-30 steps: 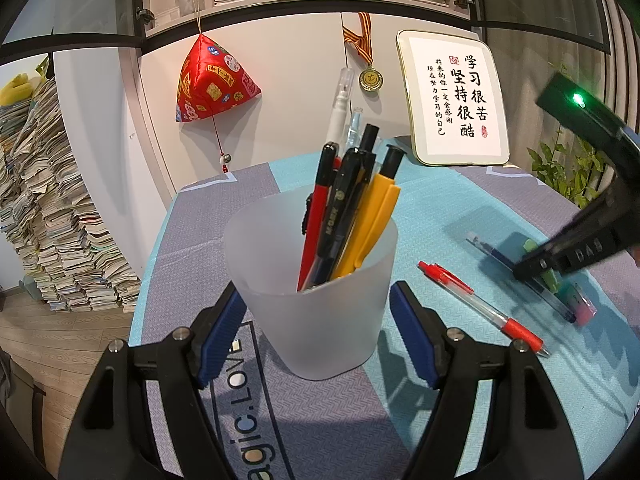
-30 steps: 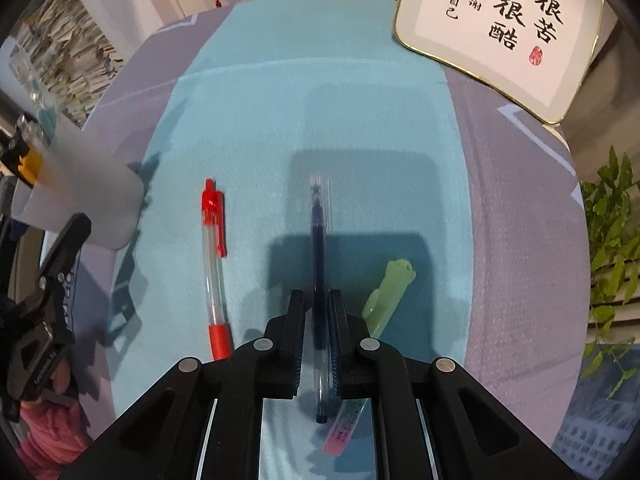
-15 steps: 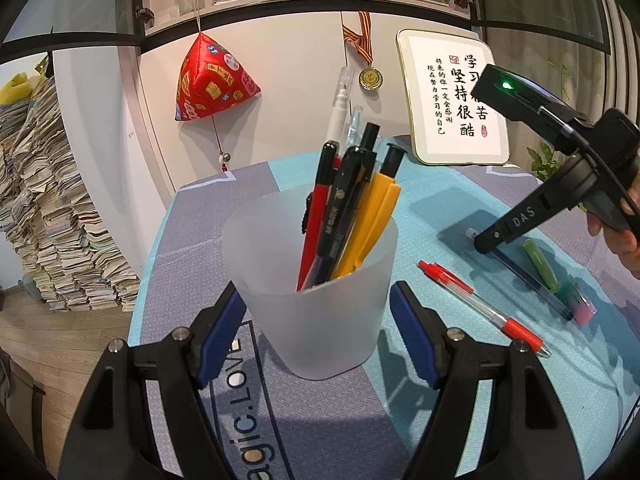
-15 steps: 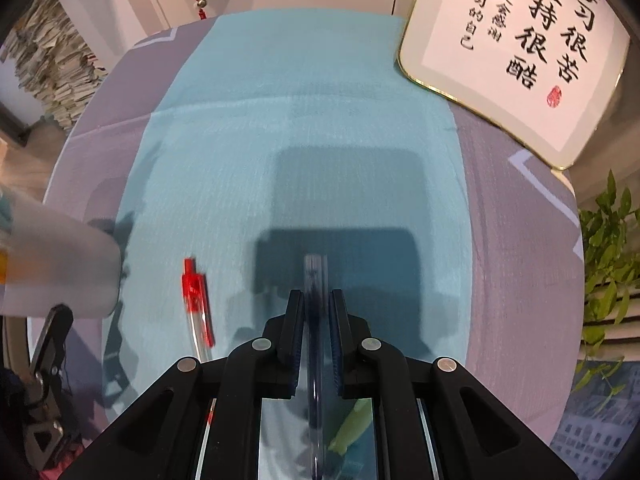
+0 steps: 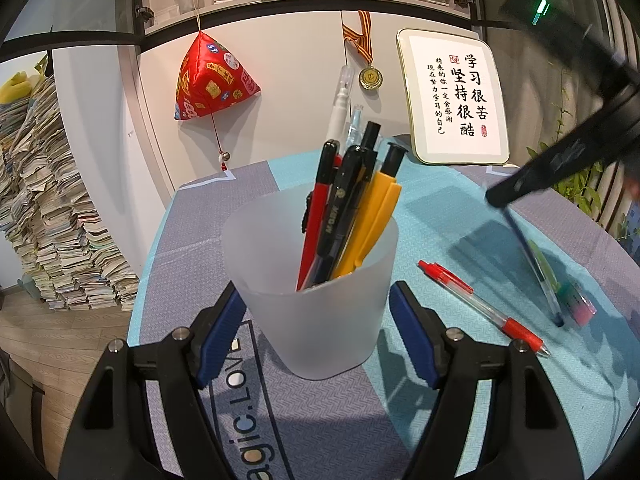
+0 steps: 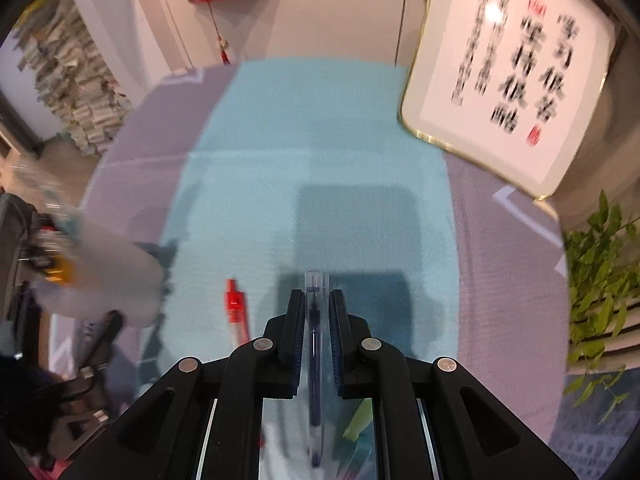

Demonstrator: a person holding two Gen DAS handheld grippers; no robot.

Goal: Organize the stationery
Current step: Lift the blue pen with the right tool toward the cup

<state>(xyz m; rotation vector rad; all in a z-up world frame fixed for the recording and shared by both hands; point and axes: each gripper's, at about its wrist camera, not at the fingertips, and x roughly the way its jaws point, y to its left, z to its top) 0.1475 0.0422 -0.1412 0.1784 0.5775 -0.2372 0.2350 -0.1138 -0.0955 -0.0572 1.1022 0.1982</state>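
A frosted plastic cup [image 5: 316,300] holding several pens stands on the mat between the fingers of my left gripper [image 5: 316,328]; the blue pads sit beside its walls with a small gap, jaws open. My right gripper [image 6: 317,316] is shut on a clear blue pen [image 6: 314,360] and holds it tilted, its lower tip at the mat [image 5: 536,272]. A red pen [image 5: 480,308] lies on the mat right of the cup, also seen in the right wrist view [image 6: 236,312]. A green-and-pink highlighter [image 5: 564,288] lies beyond it.
A framed calligraphy board [image 5: 456,100] leans at the table's back right. A red pyramid ornament [image 5: 212,80] and a medal [image 5: 370,76] hang on the wall behind. A green plant [image 6: 596,280] stands off the right edge. Stacked papers [image 5: 40,216] fill the left floor.
My right gripper has lifted and tilted up with the blue pen, raising its front end off the mat. The left gripper and the cup have stayed put.
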